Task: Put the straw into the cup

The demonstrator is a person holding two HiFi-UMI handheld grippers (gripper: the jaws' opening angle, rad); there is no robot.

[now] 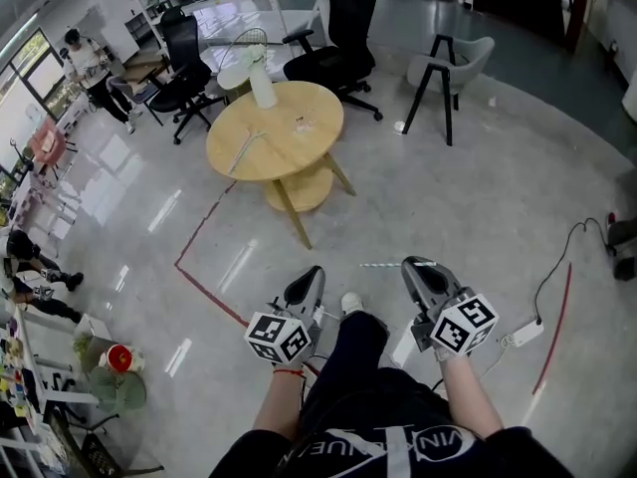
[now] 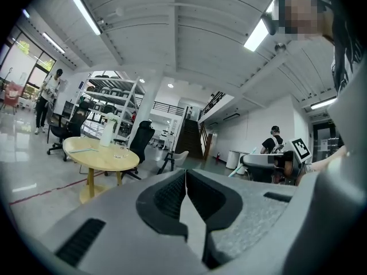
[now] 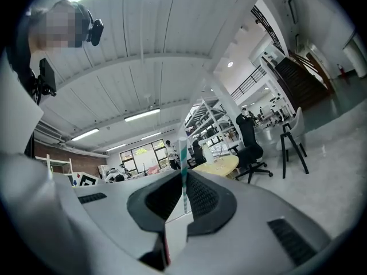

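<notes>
My right gripper point(image 1: 416, 267) is shut on a white straw with teal stripes point(image 1: 383, 264), which sticks out sideways to the left in the head view. In the right gripper view the straw point(image 3: 183, 168) stands pinched between the pads of that gripper point(image 3: 184, 179). My left gripper point(image 1: 309, 277) is shut with nothing between its jaws, as the left gripper view point(image 2: 186, 176) shows. Ahead stands a round wooden table point(image 1: 289, 152) with a small clear cup point(image 1: 303, 122) and a tall white vessel point(image 1: 262, 88). Both grippers are well short of the table.
Another straw point(image 1: 245, 149) lies on the table's left side. Black office chairs point(image 1: 343, 28) and a grey chair point(image 1: 450, 68) stand behind the table. Red tape point(image 1: 204, 287) marks the floor, and a cable with a power strip point(image 1: 526, 332) lies at right. People are at far left point(image 1: 85, 63).
</notes>
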